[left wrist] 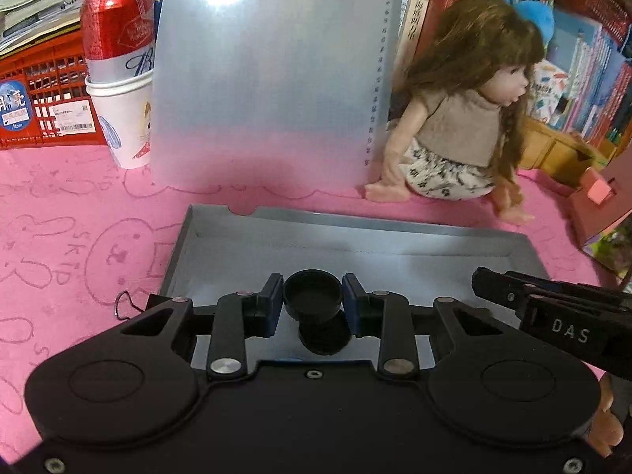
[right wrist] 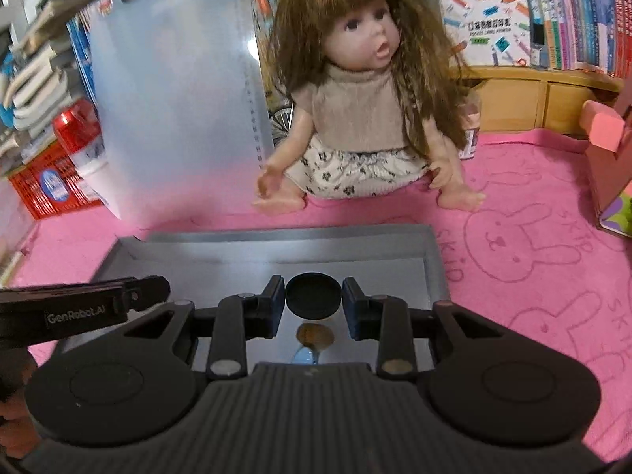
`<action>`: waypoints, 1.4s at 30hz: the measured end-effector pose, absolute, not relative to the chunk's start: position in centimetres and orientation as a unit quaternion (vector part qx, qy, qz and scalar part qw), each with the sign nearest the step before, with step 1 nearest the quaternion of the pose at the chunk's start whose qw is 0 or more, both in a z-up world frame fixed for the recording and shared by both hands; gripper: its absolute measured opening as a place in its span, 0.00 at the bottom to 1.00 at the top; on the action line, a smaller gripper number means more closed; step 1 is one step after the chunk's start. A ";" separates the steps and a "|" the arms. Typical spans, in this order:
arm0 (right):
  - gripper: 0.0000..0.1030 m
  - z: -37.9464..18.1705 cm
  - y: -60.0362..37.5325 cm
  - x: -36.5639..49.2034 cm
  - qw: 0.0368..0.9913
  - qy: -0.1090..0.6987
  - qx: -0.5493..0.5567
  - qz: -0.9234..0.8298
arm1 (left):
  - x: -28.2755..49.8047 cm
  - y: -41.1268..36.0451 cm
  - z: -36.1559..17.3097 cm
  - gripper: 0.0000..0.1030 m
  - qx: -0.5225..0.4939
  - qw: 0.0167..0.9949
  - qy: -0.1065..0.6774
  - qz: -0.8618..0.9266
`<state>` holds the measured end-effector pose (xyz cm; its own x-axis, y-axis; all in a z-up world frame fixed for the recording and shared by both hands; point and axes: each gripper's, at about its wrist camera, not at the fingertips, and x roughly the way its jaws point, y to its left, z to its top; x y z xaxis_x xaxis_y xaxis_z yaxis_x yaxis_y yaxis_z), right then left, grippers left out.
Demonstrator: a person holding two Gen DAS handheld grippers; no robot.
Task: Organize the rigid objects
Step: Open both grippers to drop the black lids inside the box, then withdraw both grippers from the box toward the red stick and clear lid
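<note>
A shallow grey tray lies on the pink mat; it also shows in the right wrist view. My left gripper is shut on a black hourglass-shaped piece, held over the tray's near part. My right gripper is shut on a black round cap-like end; below it a brown sand-like blob and a bluish glass part show. The right gripper's body enters the left view at the right; the left gripper's body enters the right view at the left.
A long-haired doll sits behind the tray. A translucent plastic sheet stands upright at the back. A red can sits in a white paper cup beside a red crate. Books line the back; a pink box stands right.
</note>
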<state>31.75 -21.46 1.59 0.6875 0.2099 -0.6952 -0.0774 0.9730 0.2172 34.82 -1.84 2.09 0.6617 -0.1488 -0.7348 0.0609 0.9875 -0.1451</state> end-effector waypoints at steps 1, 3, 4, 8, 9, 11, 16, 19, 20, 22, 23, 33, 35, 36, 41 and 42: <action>0.36 1.4 -21.4 32.1 0.914 0.390 0.080 0.077 | 35.0 -1.9 2.0 0.30 -0.051 0.910 0.407 -0.057; 0.36 1.2 -21.2 32.5 0.915 0.391 0.071 0.074 | 35.3 -1.9 2.0 0.30 -0.046 0.912 0.404 -0.055; 0.36 1.1 -21.1 32.8 0.915 0.391 0.068 0.073 | 35.5 -2.0 1.9 0.30 -0.043 0.912 0.404 -0.055; 0.36 0.7 -20.8 33.5 0.912 0.399 0.058 0.069 | 35.9 -2.2 1.9 0.30 -0.035 0.914 0.401 -0.055; 0.36 0.5 -20.7 33.5 0.912 0.401 0.054 0.069 | 35.9 -2.3 1.8 0.30 -0.033 0.914 0.400 -0.056; 0.36 0.2 -20.6 33.6 0.910 0.405 0.050 0.067 | 36.0 -2.6 1.6 0.30 -0.030 0.913 0.403 -0.059; 0.36 -0.3 -20.7 33.7 0.908 0.410 0.051 0.064 | 36.1 -2.7 0.8 0.30 -0.031 0.910 0.410 -0.059; 0.36 -0.5 -20.7 33.6 0.909 0.409 0.049 0.065 | 36.1 -2.8 0.6 0.30 -0.025 0.912 0.405 -0.058; 0.37 -0.5 -20.7 33.6 0.909 0.409 0.048 0.065 | 36.1 -2.9 0.6 0.30 -0.022 0.913 0.404 -0.058; 0.39 -0.5 -20.7 33.6 0.909 0.408 0.048 0.066 | 36.1 -3.0 0.6 0.30 -0.018 0.913 0.403 -0.058; 0.39 -0.5 -20.7 33.6 0.909 0.408 0.048 0.066 | 36.1 -3.0 0.5 0.30 -0.018 0.913 0.403 -0.059; 0.63 0.2 -21.0 32.8 0.914 0.396 0.058 0.070 | 34.7 -3.3 1.4 0.51 -0.011 0.916 0.392 -0.080; 0.66 0.6 -21.1 32.5 0.915 0.392 0.055 0.071 | 34.2 -3.6 1.9 0.58 0.001 0.920 0.383 -0.077; 0.66 0.8 -21.1 32.3 0.917 0.390 0.053 0.072 | 33.9 -3.7 2.1 0.64 0.010 0.923 0.377 -0.073; 0.73 1.9 -21.2 31.2 0.921 0.378 0.049 0.076 | 32.6 -3.4 3.3 0.67 0.026 0.930 0.361 -0.063; 0.74 2.1 -21.1 30.9 0.922 0.376 0.046 0.077 | 32.4 -3.2 3.5 0.68 0.024 0.930 0.361 -0.063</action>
